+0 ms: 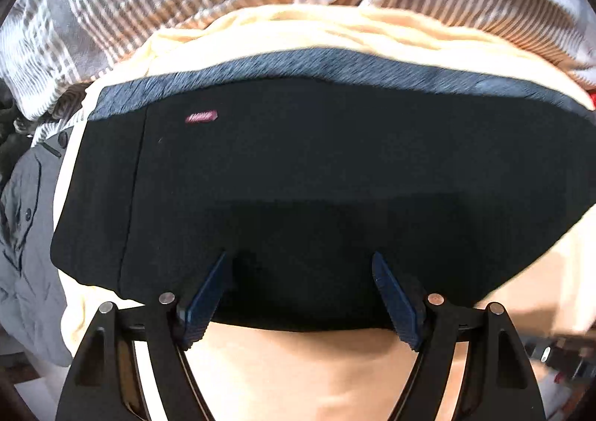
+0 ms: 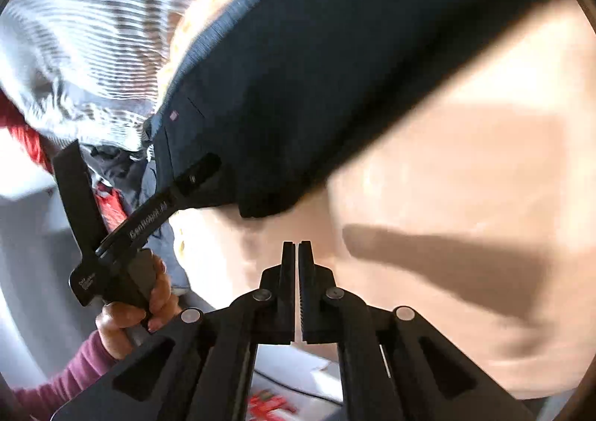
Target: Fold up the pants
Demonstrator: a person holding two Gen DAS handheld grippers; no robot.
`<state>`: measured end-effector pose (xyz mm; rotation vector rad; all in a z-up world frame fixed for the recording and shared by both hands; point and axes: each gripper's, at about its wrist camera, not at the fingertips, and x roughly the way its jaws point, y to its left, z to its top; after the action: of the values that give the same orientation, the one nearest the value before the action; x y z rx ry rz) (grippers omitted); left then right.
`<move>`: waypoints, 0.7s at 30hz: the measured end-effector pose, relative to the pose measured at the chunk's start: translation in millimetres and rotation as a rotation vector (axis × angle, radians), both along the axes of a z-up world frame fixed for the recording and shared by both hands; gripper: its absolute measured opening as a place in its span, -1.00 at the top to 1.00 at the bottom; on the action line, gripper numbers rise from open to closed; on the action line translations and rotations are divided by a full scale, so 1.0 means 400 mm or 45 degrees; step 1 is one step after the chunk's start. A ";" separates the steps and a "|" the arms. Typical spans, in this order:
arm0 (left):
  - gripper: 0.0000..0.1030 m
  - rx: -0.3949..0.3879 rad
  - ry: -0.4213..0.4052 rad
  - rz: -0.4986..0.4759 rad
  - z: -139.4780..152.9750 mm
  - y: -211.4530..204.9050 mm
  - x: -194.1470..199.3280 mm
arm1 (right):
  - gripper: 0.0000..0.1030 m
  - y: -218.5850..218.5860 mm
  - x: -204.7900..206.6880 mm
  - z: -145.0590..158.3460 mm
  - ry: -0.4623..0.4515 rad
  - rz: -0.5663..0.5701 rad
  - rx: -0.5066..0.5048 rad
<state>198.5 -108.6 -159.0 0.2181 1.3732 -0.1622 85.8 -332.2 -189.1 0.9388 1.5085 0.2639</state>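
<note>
Currently the folded dark navy fabric pants (image 1: 316, 175) lie flat on the peach bed sheet (image 1: 298, 365), long axis running left-right across the left wrist view, heathered blue waistband (image 1: 298, 65) on the far side. The left gripper (image 1: 300, 294) straddles the near folded edge with jaws wide, gripping nothing; close squarely on all layers before lifting. The right gripper (image 2: 297, 253) hangs just beside the pants, empty, jaws nearly together.
</note>
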 end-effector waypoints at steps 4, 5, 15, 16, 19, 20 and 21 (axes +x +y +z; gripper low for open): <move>-0.55 -0.057 -0.005 -0.040 0.027 -0.067 0.015 | 0.91 -0.054 0.083 0.076 -0.142 0.066 -0.189; -0.55 -0.063 0.010 -0.048 0.018 -0.088 0.014 | 0.91 -0.065 0.105 0.082 -0.163 0.089 -0.243; -0.56 0.030 0.023 -0.159 -0.057 -0.147 -0.035 | 0.95 -0.196 0.090 0.011 -0.073 0.041 -0.314; -0.56 0.031 0.037 -0.158 -0.058 -0.149 -0.027 | 0.95 -0.197 0.082 0.012 -0.067 0.038 -0.306; -0.57 0.062 0.049 -0.175 -0.057 -0.149 -0.023 | 0.59 -0.214 0.060 0.033 -0.017 0.050 -0.367; -0.57 0.068 0.048 -0.174 -0.057 -0.152 -0.021 | 0.55 -0.224 0.058 0.048 -0.029 0.056 -0.395; -0.58 0.069 0.047 -0.171 -0.057 -0.155 -0.021 | 0.44 -0.237 0.059 0.067 -0.055 0.053 -0.409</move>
<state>189.9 -170.8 -181.7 0.3544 1.4009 -0.2418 109.2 -426.8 -162.1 0.6426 1.4783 0.0671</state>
